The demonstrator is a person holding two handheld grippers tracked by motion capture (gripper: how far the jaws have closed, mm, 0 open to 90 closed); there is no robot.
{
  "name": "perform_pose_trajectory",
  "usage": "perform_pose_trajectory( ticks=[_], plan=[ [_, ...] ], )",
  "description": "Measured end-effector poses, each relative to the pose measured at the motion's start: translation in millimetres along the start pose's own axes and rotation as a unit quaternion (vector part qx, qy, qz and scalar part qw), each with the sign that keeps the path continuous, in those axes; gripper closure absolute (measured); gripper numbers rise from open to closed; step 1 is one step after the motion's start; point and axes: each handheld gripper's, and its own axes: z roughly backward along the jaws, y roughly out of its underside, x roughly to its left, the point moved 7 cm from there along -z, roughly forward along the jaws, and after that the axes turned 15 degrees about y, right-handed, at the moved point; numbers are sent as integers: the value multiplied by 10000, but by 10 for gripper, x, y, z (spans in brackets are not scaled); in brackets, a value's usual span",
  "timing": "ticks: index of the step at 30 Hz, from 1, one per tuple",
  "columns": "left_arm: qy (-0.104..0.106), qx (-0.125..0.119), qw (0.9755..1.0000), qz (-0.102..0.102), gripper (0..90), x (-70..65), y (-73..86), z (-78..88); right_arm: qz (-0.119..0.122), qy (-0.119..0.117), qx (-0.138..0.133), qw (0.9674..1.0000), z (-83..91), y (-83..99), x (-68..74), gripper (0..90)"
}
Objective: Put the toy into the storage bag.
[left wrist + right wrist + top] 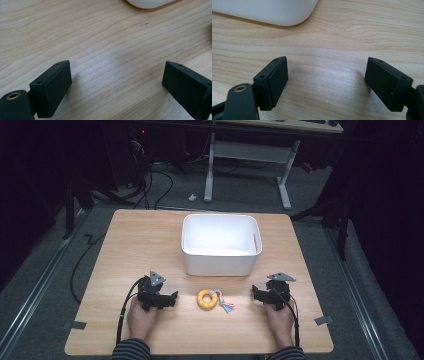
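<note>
We see the left gripper and right gripper resting on the table, each with jaws spread wide and empty. Between them lies a yellow ring toy (coloured cords trail from it), just in front of the white tub.

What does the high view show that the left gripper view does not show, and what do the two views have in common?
The high view alone shows the yellow ring toy with its coloured strings, lying on the table between the two claws, the whole white bin, both hands, and the right claw. The left gripper view alone shows a small dark mark on the wood. Both views show the wooden table, part of the white bin, and the left claw, whose jaws stand wide apart with nothing between them.
</note>
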Motion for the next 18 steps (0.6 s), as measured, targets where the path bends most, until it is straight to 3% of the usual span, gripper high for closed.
perform_pose_trajectory(
  ticks=[18],
  plan=[
    [1, -1, 10000, 2, 90, 0, -1, 0, -23, 22, 6, 10000, 4, 5, -4, 197]
  ],
)
